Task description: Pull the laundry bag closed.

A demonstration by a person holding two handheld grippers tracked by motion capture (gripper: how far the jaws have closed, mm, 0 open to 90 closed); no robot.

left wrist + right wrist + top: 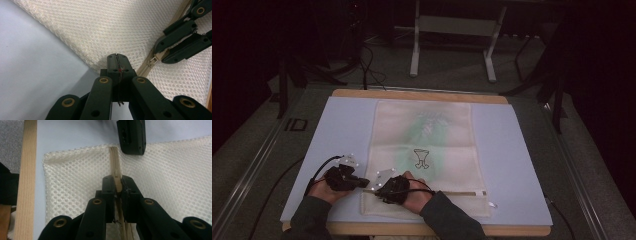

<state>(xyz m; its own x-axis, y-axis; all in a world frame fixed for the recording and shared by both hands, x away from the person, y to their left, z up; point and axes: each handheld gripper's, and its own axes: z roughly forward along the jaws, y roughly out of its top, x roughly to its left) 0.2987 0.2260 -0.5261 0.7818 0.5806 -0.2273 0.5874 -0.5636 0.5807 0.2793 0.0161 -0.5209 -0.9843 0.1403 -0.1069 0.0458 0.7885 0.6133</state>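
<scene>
Nearest me, my sleeves come in over the wooden table edge, and both hands sit low at the near left corner of the mesh bag, which lies flat on the pale blue mat. My right gripper is clamped tight on the beige zipper; in the right gripper view the two black jaws pinch the zipper tape between them, just short of the bag's closed end. My left gripper is right beside it at the bag's left edge, jaws pressed together on the white mesh at the corner, a little red thread caught in the seam between them in the left gripper view, with the zipper pull lying just off to the side by the other gripper's jaws. The two sets of tips are near each other, nearly meeting at that corner. Moving out along the bag, the zipper runs across its near end toward the right side. Past that, mid-bag, there's a small black outline drawing with a faint green shape around it showing through the mesh. Beyond the mat's far edge, grey carpet and the white legs of a frame.
</scene>
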